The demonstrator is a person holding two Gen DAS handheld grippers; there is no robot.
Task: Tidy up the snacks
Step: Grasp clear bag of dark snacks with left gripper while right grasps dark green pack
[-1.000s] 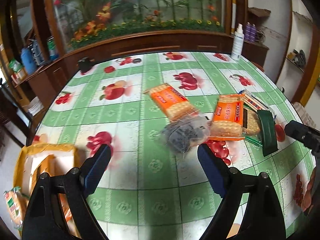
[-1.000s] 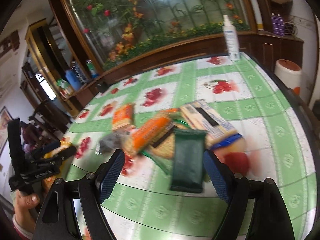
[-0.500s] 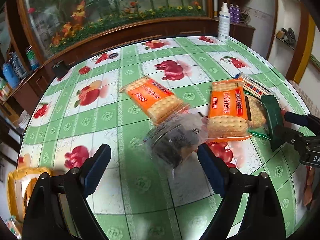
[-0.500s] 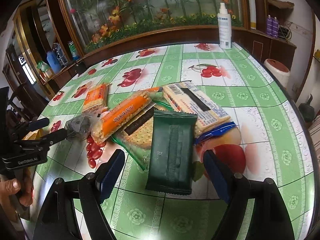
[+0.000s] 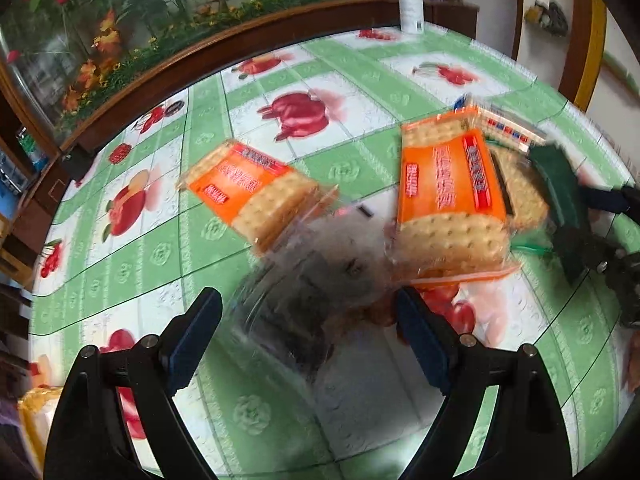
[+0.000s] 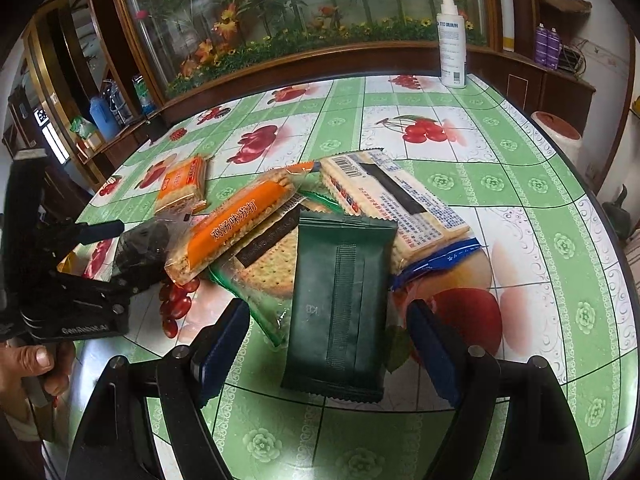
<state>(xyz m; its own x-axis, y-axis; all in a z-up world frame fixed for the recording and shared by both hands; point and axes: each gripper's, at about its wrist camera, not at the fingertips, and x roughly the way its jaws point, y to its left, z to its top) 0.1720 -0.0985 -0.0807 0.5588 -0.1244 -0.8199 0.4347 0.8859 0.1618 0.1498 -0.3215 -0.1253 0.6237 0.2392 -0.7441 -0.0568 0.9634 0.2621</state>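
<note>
Left gripper [image 5: 308, 316], jaws released, straddles the clear bag [image 5: 316, 276]. Right gripper [image 6: 328, 340], jaws released, straddles the green packet [image 6: 340, 300].

Round table's green-and-white fruit-print cover [image 6: 520, 184]: glossy plastic sheet, smooth, faintly embossed.
Dark green flat snack packet [image 6: 340, 300]: matt film with a ribbed centre seam.
Orange cracker packs [image 5: 448, 184]: shiny printed plastic wrap, clear at the ends.
Clear bag of dark pieces [image 5: 304, 276]: thin crinkled transparent film.
White spray bottle [image 6: 452, 48]: smooth plastic, at the table's far edge.
Gripper fingers [image 6: 220, 340]: matt black frame, blue pads.
</note>
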